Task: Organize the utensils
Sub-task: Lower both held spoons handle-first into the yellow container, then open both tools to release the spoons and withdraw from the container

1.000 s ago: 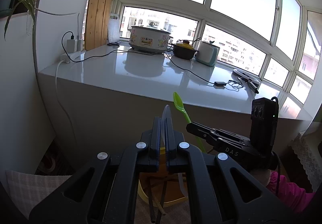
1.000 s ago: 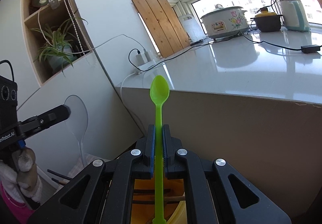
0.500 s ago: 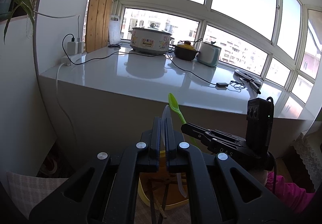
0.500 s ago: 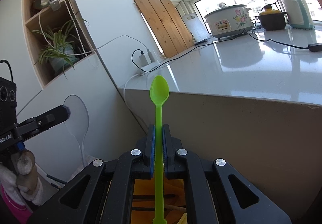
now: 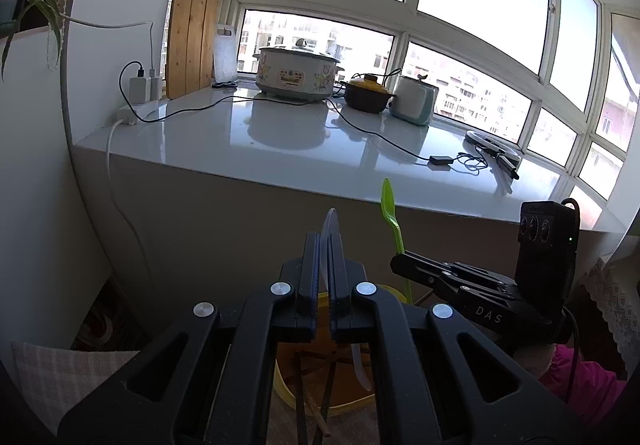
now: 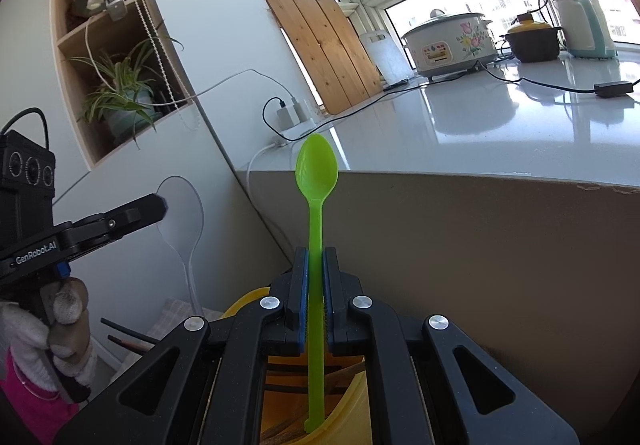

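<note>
Your right tool (image 6: 315,281) grips the green spoon (image 6: 316,181) mid-handle, bowl up, tail just over the yellow bin (image 6: 352,405), probably for a straight drop. Left tool (image 5: 324,269) pinches the clear spoon (image 6: 182,205) upright, also above the bin.

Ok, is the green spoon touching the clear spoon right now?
Apart. The right wrist view shows bare wall between the green spoon, clamped in the right gripper, and the clear spoon in the left gripper.
</note>
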Available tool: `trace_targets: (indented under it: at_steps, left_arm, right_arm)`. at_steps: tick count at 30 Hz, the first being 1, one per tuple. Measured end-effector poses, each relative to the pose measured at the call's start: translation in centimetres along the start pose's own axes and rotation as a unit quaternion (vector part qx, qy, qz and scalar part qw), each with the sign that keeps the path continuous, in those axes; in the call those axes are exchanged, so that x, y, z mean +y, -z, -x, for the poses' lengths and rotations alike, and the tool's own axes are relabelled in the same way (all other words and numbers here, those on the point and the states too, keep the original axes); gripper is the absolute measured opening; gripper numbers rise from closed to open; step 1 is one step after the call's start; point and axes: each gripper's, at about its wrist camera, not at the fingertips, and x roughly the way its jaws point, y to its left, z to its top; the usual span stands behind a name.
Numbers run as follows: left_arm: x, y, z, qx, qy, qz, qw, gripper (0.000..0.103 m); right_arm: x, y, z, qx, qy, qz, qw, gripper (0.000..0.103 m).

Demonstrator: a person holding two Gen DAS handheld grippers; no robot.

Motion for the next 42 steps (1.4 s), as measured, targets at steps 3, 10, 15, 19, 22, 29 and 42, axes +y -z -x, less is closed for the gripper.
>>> trace_targets:
  at_steps: [3, 10, 15, 19, 22, 29, 42]
  left_arm:
    - [-0.1, 0.1, 0.1, 0.001, -0.001, 0.001, 1.0000, 0.001]
    - [-0.5, 0.6, 0.6, 0.012, 0.000, 0.005, 0.9999, 0.007]
    - [-0.6, 0.7, 2.0, 0.006, 0.001, 0.009, 0.9999, 0.014]
    - [-0.5, 1.0, 3.8, 0.000, 0.007, 0.016, 0.9998, 0.014]
    - [-0.2, 1.6, 5.9, -0.008, 0.007, 0.017, 0.9998, 0.014]
    - [1.5, 4.5, 11.4, -0.015, -0.012, 0.013, 0.9997, 0.014]
    - [8.1, 15.3, 13.1, 0.091, -0.050, 0.085, 0.9910, 0.026]
  right_arm:
    - [0.4, 0.1, 1.0, 0.000, 0.002, 0.007, 1.000, 0.005]
    - [0.9, 0.1, 2.2, 0.019, 0.019, 0.010, 1.000, 0.005]
    - [1.8, 0.1, 2.8, 0.030, 0.041, 0.023, 0.998, 0.005]
    - [2.6, -0.1, 3.6, 0.032, 0.051, 0.022, 0.998, 0.005]
    - [3.8, -0.1, 4.6, 0.032, 0.058, 0.031, 0.997, 0.005]
    - [7.0, 0.6, 6.9, 0.037, 0.069, 0.054, 0.995, 0.005]
    - [14.6, 6.7, 7.2, 0.108, 0.051, 0.104, 0.987, 0.007]
